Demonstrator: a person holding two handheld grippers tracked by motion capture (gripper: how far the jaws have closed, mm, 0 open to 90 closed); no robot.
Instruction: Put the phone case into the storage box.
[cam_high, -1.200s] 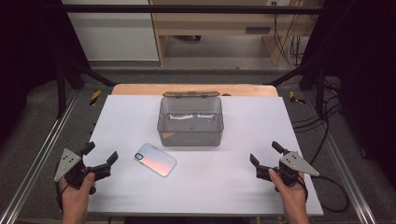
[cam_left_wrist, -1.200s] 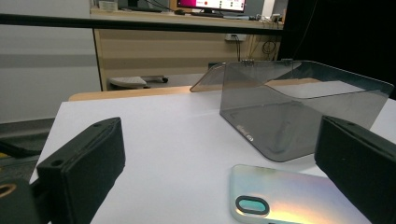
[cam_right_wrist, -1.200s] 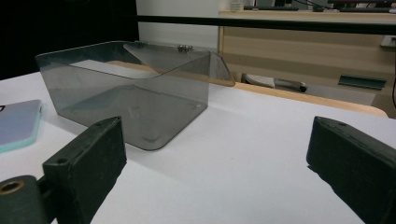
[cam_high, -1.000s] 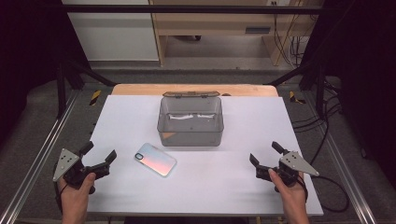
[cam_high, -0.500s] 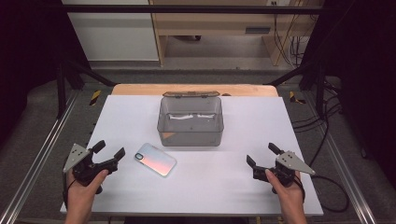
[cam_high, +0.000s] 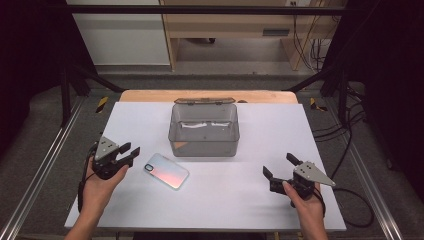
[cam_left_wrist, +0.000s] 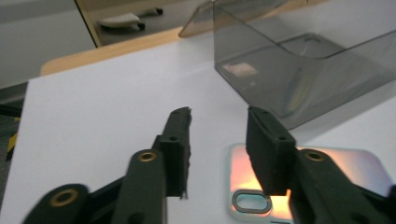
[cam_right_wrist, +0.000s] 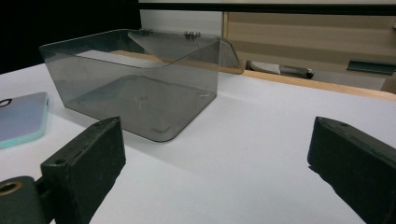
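At the left of the white surface (cam_high: 150, 210), the left gripper (cam_high: 131, 152) sits just short of the flat, iridescent pink-and-blue phone case with a camera cutout (cam_high: 166, 170), which lies between it and the box. Its jaws have just been closing and now stand about a third apart, with nothing between them; in the left gripper view one jaw hangs over the case's camera end (cam_left_wrist: 299, 186) without pressing on it. The case lies so flat that narrowed jaws could, I'd say, ride over its edge and only skid it along. Pushed that way, it would knock against the clear smoky plastic box with its hinged lid thrown back (cam_high: 204, 130), which stands near it. At the right, the right gripper (cam_high: 280, 167) rests well apart, its jaws wide and empty, too far off to steady anything.
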